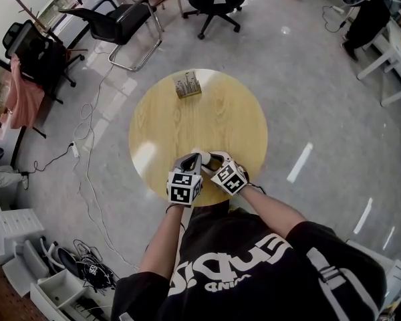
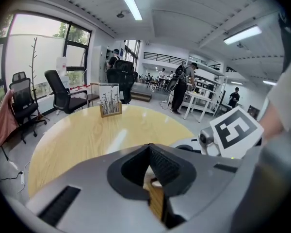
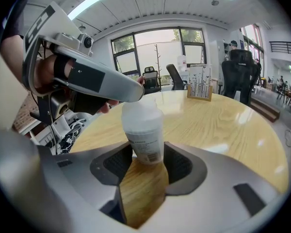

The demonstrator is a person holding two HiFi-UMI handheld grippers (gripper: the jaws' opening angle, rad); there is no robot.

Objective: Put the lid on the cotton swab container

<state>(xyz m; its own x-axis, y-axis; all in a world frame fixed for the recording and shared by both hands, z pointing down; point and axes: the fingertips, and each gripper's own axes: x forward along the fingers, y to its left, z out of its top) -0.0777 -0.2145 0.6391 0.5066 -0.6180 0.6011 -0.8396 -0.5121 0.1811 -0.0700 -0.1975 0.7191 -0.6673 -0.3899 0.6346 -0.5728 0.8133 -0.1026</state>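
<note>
The cotton swab container point(image 3: 144, 140) is gripped upright between the jaws of the right gripper point(image 3: 148, 155), at the near side of the round wooden table point(image 3: 223, 120). Its white lid point(image 3: 141, 111) is met from above by the left gripper point(image 2: 149, 147), whose jaws are drawn together.

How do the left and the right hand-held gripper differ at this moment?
The right hand-held gripper has its jaws apart, gripping the cotton swab container; the left hand-held gripper has its jaws together at the tips. The right one holds the container's lower body; the left one's tip sits at the container's top. Both are at the table's near edge.
</note>
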